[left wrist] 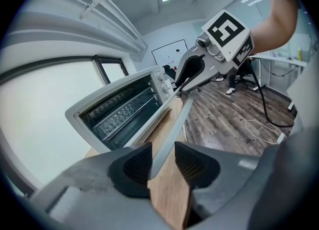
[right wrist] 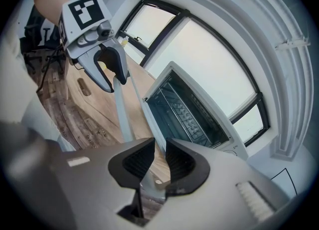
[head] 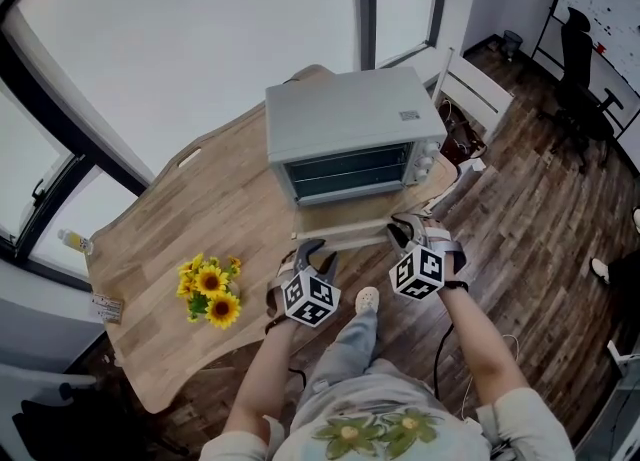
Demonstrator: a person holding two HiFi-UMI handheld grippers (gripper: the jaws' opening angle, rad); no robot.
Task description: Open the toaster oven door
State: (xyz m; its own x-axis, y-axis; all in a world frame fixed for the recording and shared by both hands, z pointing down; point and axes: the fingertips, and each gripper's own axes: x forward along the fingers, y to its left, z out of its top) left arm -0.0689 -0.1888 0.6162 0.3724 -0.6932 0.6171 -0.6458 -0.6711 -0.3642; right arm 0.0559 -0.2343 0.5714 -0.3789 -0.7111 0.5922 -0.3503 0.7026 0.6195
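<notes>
The silver toaster oven (head: pixel 355 134) stands on the wooden table (head: pixel 200 214), its door (head: pixel 345 221) folded down flat and the rack inside (left wrist: pixel 119 116) exposed. The door's handle bar (left wrist: pixel 172 129) runs along the front edge between both grippers. My left gripper (head: pixel 312 247) straddles the bar's left end; in the left gripper view (left wrist: pixel 163 161) the bar lies against one pad with a gap at the other. My right gripper (head: pixel 405 229) holds the right end, and in the right gripper view (right wrist: pixel 159 161) its pads close on the bar (right wrist: pixel 122 109).
A bunch of sunflowers (head: pixel 210 289) lies on the table left of my left gripper. A white chair (head: pixel 475 89) stands right of the oven, a small bottle (head: pixel 75 241) on the sill at far left. Cables trail over the wood floor (head: pixel 540 219).
</notes>
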